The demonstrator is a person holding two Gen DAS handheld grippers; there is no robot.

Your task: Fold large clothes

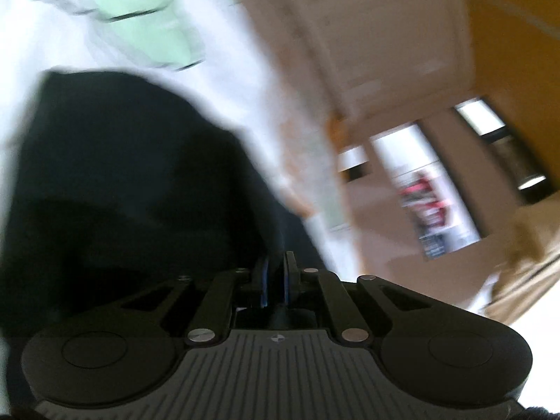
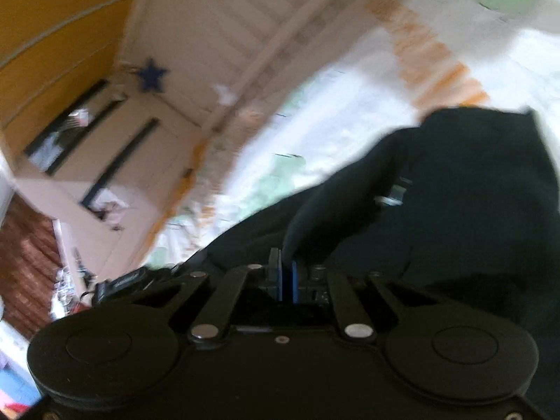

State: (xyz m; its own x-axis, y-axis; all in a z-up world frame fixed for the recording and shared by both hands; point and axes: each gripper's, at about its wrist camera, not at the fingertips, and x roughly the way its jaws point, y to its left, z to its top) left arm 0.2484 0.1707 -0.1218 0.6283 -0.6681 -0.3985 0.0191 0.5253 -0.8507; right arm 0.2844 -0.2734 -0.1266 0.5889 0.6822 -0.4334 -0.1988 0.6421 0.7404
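Both views are smeared by motion blur. In the left wrist view, the left gripper [image 1: 276,273] is seen with its blue-padded fingers [image 1: 289,280] drawn close together, and a fold of the dark garment [image 1: 122,182] is pinched between them. The garment fills the left and near part of that view and is spread over a white bedsheet [image 1: 217,80] printed with pale green and orange patches. A light wooden door [image 1: 385,52] and an orange wall [image 1: 518,52] are seen to the far right.

In the right wrist view, the right gripper [image 2: 285,276] is shown with its blue pads nearly pressed together, and a ridge of the same dark garment [image 2: 472,192] is caught at the fingertips. The cloth is bunched to the right and near side, upon the printed sheet [image 2: 350,122]. A blue star [image 2: 151,74] is seen on the pale door [image 2: 217,28] at the far left.
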